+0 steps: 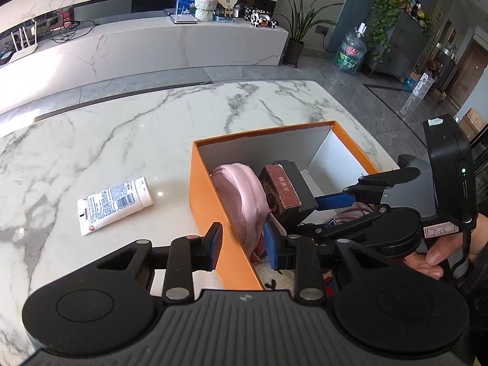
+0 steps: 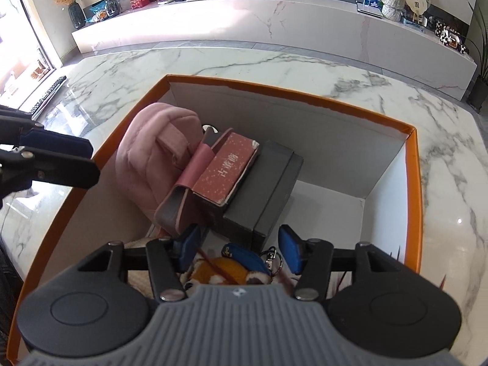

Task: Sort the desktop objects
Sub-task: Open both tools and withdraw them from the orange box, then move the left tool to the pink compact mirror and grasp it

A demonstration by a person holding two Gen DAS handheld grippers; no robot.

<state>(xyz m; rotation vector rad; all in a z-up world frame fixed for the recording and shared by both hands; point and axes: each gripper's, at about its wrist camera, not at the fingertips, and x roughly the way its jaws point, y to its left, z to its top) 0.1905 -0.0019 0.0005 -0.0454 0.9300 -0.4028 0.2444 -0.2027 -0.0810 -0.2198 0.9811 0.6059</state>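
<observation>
The left claw [image 1: 242, 245] stands apart and empty, straddling the near wall of the orange cardboard box [image 1: 210, 201]; a white lotion tube [image 1: 114, 204] lies on the marble tabletop [image 1: 122, 128] to its left. The right claw [image 2: 241, 248], also apart, hangs over an orange plush keychain [image 2: 231, 270], with a black box [image 2: 268, 189], red booklet [image 2: 228, 172] and pink pouch [image 2: 146, 158] just ahead.

White marble table [image 1: 146, 128] with grey veining is seen carrying 2 items directly. An open orange box [image 1: 210, 189] is set toward the table's right side in the left wrist view; a white tube [image 1: 114, 206] with a barcode label is laid flat to its left, apart from the box wall, cap end pointing toward the box.
</observation>
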